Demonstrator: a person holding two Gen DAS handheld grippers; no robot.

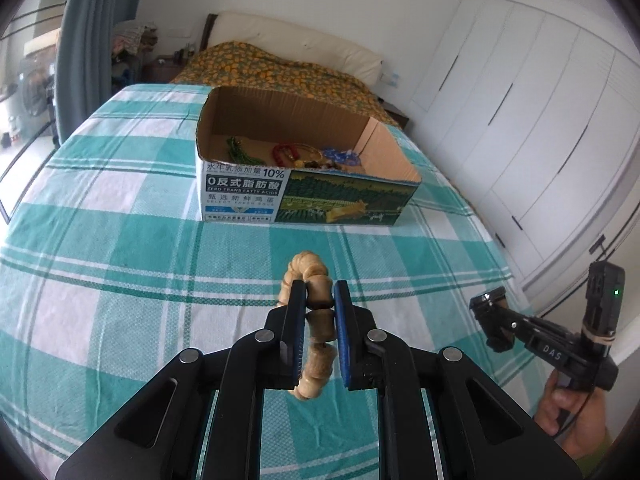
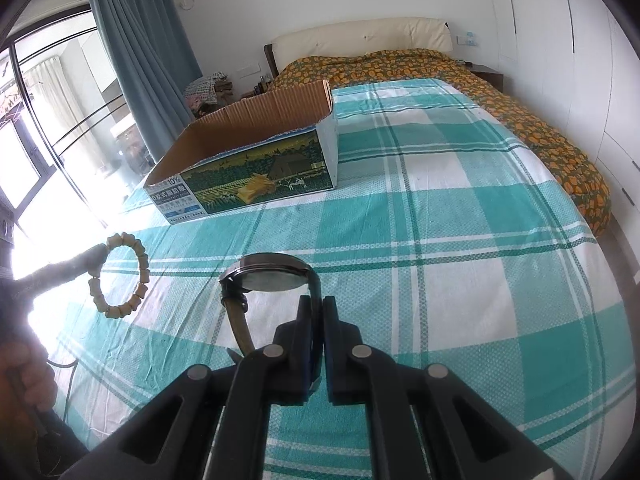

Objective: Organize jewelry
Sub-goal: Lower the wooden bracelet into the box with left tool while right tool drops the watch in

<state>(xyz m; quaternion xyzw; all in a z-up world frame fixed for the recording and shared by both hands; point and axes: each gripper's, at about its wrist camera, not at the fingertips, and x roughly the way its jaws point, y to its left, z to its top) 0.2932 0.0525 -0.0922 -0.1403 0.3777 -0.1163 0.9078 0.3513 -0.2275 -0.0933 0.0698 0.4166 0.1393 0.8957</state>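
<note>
You are in a home bedroom: a bed with a teal checked sheet (image 2: 460, 208) spreads beneath your grippers, a cream headboard (image 2: 360, 38) ahead, white wardrobe doors (image 1: 520, 120) to the right, blue curtains (image 2: 140, 60) left.

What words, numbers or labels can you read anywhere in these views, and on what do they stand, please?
"水牛乳添加量 10%" – front of the cardboard box, top line.
"0反式脂肪酸" – same panel, dark band.
"ZERO TRANS FATTY ACIDS" – beneath it.
"甄选新鲜鸡蛋" – next line; the small English under it and the blue strip at the bottom are too small to read.
"DAS" – on the right gripper body.
"10%" and "0反式脂肪酸" show again in the right wrist view.
</note>
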